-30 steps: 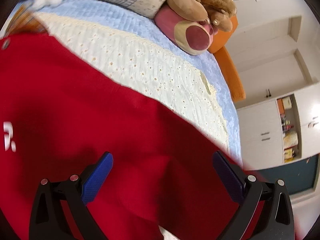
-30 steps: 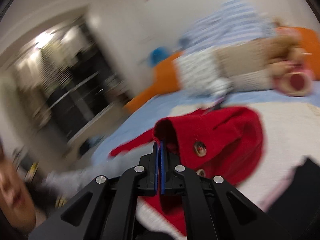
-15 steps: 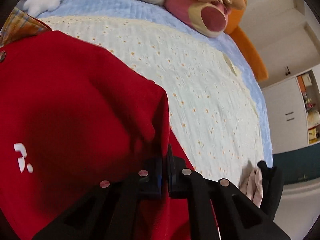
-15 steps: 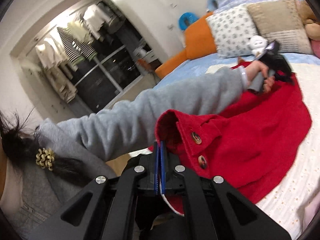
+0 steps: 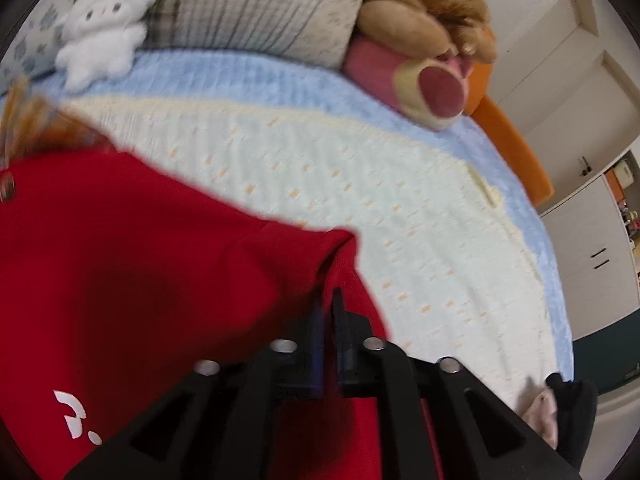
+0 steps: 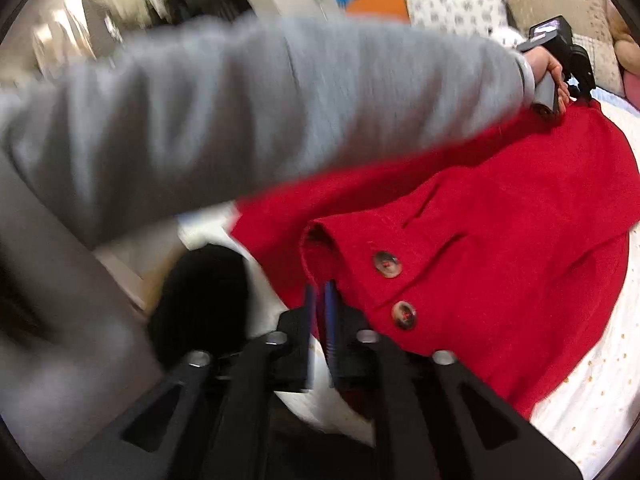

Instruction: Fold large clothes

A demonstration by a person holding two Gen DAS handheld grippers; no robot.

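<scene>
— Red coat first: where does it lie in the left wrist view?

— It fills the frame from nine to six o'clock, spread on the cream eyelet blanket over the blue bed cover. The left gripper has its fingers nearly together, pinching a folded corner of the cloth. A white plush sits at eleven o'clock, a pink plush at one.

— And the right wrist view?

— The coat spreads from centre toward three o'clock on the blanket. The right gripper is almost closed, with a slim gap, nipping the cuff edge; two brown buttons lie just beside it. A grey sleeve crosses from nine to one o'clock, ending at the left hand on its handle, touching the coat's far edge.
</scene>
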